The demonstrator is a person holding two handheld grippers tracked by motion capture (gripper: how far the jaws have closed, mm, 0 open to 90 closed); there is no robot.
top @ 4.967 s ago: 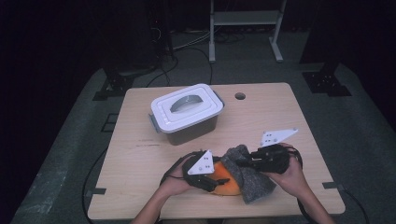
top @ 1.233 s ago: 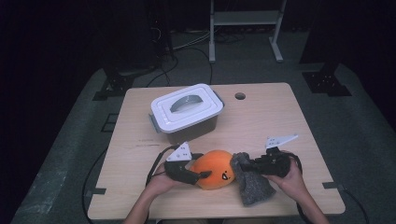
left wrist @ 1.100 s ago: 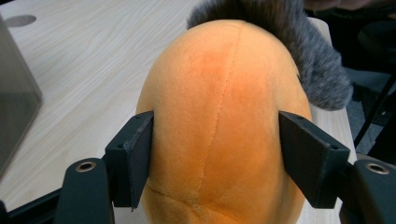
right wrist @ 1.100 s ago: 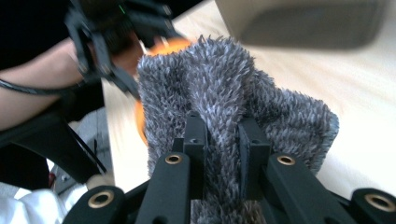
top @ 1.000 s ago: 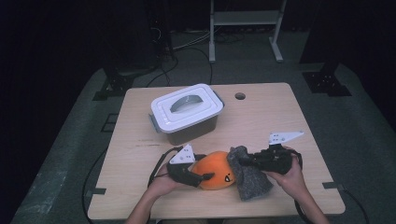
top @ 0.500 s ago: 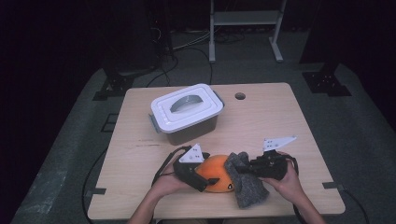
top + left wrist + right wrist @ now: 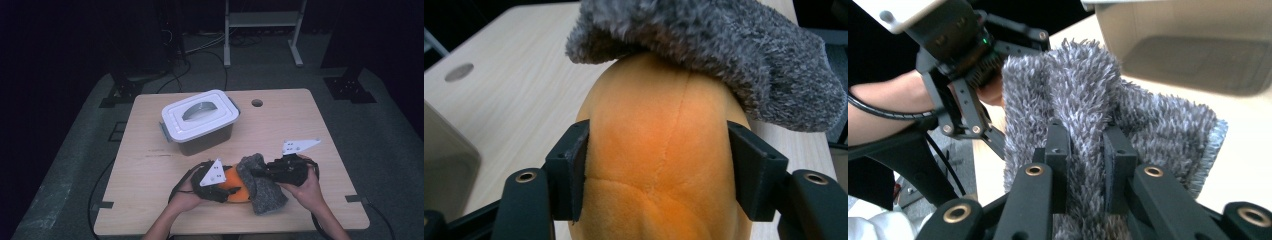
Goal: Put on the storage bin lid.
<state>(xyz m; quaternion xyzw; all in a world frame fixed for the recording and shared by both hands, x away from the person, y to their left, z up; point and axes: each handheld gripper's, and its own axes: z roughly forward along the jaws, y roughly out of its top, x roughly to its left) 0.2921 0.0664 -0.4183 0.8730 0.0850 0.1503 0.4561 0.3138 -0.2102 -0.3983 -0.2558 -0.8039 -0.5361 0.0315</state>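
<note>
An orange plush toy (image 7: 231,184) lies at the table's near edge. A grey fuzzy cloth (image 7: 261,183) is draped over its right end. My left gripper (image 7: 226,191) comes in from the left; its jaws have just been closing with the plush (image 7: 659,150) between them, and both pads (image 7: 574,165) now press its sides. The cloth (image 7: 704,45) overhangs the plush's far end. My right gripper (image 7: 256,173) is shut on a fold of the cloth (image 7: 1073,85), pinched between its jaws (image 7: 1085,150). The left gripper (image 7: 963,55) shows beyond the cloth.
A grey container with a white handled lid (image 7: 200,122) stands behind the plush at centre left. The wooden table (image 7: 310,125) has a round hole (image 7: 257,103) near its far edge. Cables and a metal stand lie on the floor beyond.
The left gripper has moved right, onto the plush, and its jaws now sit around it. The right gripper still holds the cloth over the plush's right end.
</note>
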